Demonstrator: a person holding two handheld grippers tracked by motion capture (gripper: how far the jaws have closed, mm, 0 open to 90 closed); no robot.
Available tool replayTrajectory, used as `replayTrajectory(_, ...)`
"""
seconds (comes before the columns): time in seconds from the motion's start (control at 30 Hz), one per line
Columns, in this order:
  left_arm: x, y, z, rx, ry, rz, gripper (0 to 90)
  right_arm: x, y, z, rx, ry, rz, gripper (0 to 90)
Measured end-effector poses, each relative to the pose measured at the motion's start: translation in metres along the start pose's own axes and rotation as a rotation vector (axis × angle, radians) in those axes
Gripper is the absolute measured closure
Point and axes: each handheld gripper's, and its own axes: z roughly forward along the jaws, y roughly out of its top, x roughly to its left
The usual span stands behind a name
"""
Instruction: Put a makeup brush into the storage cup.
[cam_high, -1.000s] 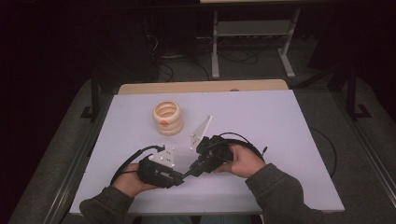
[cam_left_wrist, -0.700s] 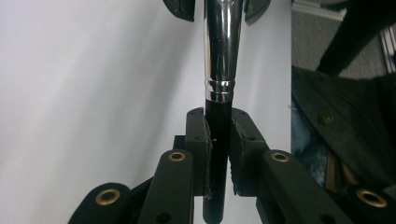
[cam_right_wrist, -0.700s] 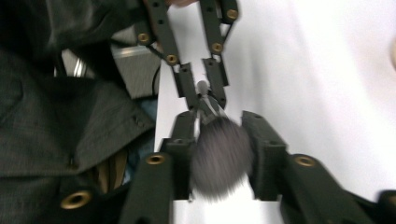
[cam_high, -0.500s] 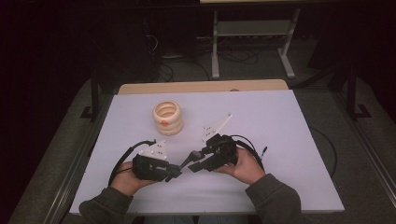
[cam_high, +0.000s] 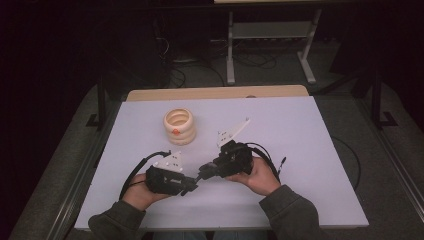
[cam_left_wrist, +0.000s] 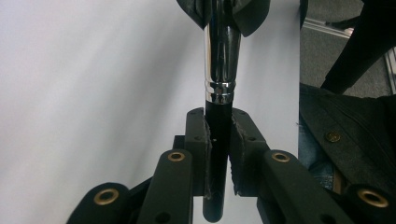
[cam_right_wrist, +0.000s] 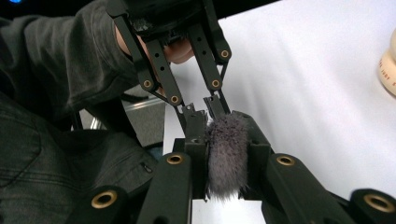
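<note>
Brush (cam_left_wrist: 219, 70): a makeup brush with a black handle, a chrome ferrule and grey bristles (cam_right_wrist: 227, 158), held level between the two grippers just below the middle of the high view, above the white surface (cam_high: 310, 150).
Left gripper (cam_high: 192, 186): at lower left of the high view, its fingers (cam_left_wrist: 198, 154) clenched on the black handle; the handle's end pokes out behind the pads.
Right gripper (cam_high: 204, 171): right of centre in the high view, its fingers (cam_right_wrist: 254, 149) having just closed, now pressed on the grey bristles.
Ring stack (cam_high: 179, 126): cream rings, standing upper left of the grippers, well apart from them.
Sleeves: dark, entering from the bottom edge.
</note>
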Motion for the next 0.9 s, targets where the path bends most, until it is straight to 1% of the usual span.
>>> replayTrajectory(0.03, 0.000, 0.000, 0.001, 0.001, -0.012, -0.015, 77.7, 0.000, 0.002, 0.000, 0.012, 0.000, -0.005, 76.8)
replayTrajectory(0.07, 0.000, 0.001, 0.002, -0.004, -0.014, -0.021, 75.5, 0.000, 0.003, 0.001, 0.029, -0.004, -0.010, 76.8)
replayTrajectory(0.1, 0.000, 0.001, 0.002, -0.004, -0.014, -0.021, 74.0, 0.001, 0.005, 0.001, 0.042, -0.008, -0.017, 76.9)
replayTrajectory(0.13, 0.000, 0.002, 0.002, -0.006, -0.012, -0.015, 74.0, 0.001, 0.005, 0.001, 0.042, -0.008, -0.017, 76.9)
replayTrajectory(0.17, 0.000, 0.004, 0.001, -0.006, -0.017, -0.013, 71.9, 0.002, 0.009, 0.003, 0.081, -0.018, -0.047, 76.9)
replayTrajectory(0.2, 0.001, 0.005, 0.001, -0.004, -0.014, -0.005, 71.4, 0.003, 0.011, 0.004, 0.098, -0.026, -0.058, 76.9)
replayTrajectory(0.3, 0.000, 0.006, 0.002, -0.007, -0.017, -0.009, 71.7, 0.005, 0.015, 0.006, 0.118, -0.030, -0.071, 76.9)
replayTrajectory(0.33, 0.001, 0.006, 0.002, -0.003, -0.019, -0.004, 72.3, 0.005, 0.016, 0.007, 0.118, -0.029, -0.075, 76.9)
replayTrajectory(0.37, 0.000, 0.006, 0.002, -0.002, -0.016, -0.001, 75.4, 0.005, 0.016, 0.007, 0.124, -0.028, -0.074, 76.9)
replayTrajectory(0.4, 0.000, 0.006, 0.002, -0.001, -0.010, 0.000, 78.1, 0.005, 0.017, 0.007, 0.126, -0.026, -0.075, 76.8)
replayTrajectory(0.5, 0.000, 0.006, 0.002, -0.005, -0.012, -0.008, 78.9, 0.006, 0.016, 0.008, 0.119, -0.037, -0.075, 75.6)
replayTrajectory(0.53, 0.000, 0.006, 0.001, -0.006, -0.012, -0.010, 78.9, 0.006, 0.016, 0.007, 0.116, -0.038, -0.077, 73.2)
replayTrajectory(0.57, 0.001, 0.007, 0.001, 0.000, -0.007, -0.012, 79.0, 0.006, 0.015, 0.006, 0.115, -0.048, -0.072, 68.7)
replayTrajectory(0.6, 0.002, 0.006, 0.001, 0.001, -0.005, -0.016, 79.0, 0.006, 0.014, 0.006, 0.110, -0.059, -0.065, 66.3)
replayTrajectory(0.63, 0.002, 0.006, 0.001, -0.004, -0.004, -0.031, 79.0, 0.005, 0.013, 0.004, 0.107, -0.064, -0.059, 65.0)
replayTrajectory(0.67, 0.003, 0.006, 0.001, -0.003, -0.002, -0.034, 79.1, 0.004, 0.011, 0.002, 0.100, -0.071, -0.059, 63.3)
replayTrajectory(0.7, 0.003, 0.006, 0.001, -0.002, -0.002, -0.038, 79.1, 0.004, 0.010, 0.001, 0.092, -0.076, -0.056, 61.9)
replayTrajectory(0.73, 0.003, 0.006, 0.001, -0.002, -0.002, -0.038, 79.1, 0.003, 0.008, -0.001, 0.089, -0.081, -0.042, 60.9)
replayTrajectory(0.8, 0.006, 0.005, 0.000, -0.003, 0.007, -0.034, 79.2, 0.002, 0.004, -0.004, 0.078, -0.097, -0.040, 58.6)
replayTrajectory(0.83, 0.007, 0.005, -0.001, -0.002, 0.008, -0.044, 79.2, 0.001, 0.001, -0.005, 0.076, -0.108, -0.043, 57.5)
replayTrajectory(0.87, 0.007, 0.005, -0.001, -0.002, 0.008, -0.044, 79.2, 0.001, 0.001, -0.005, 0.076, -0.108, -0.043, 57.5)
replayTrajectory(0.9, 0.007, 0.005, -0.001, -0.002, 0.008, -0.044, 79.2, 0.000, -0.001, -0.006, 0.069, -0.109, -0.029, 57.5)
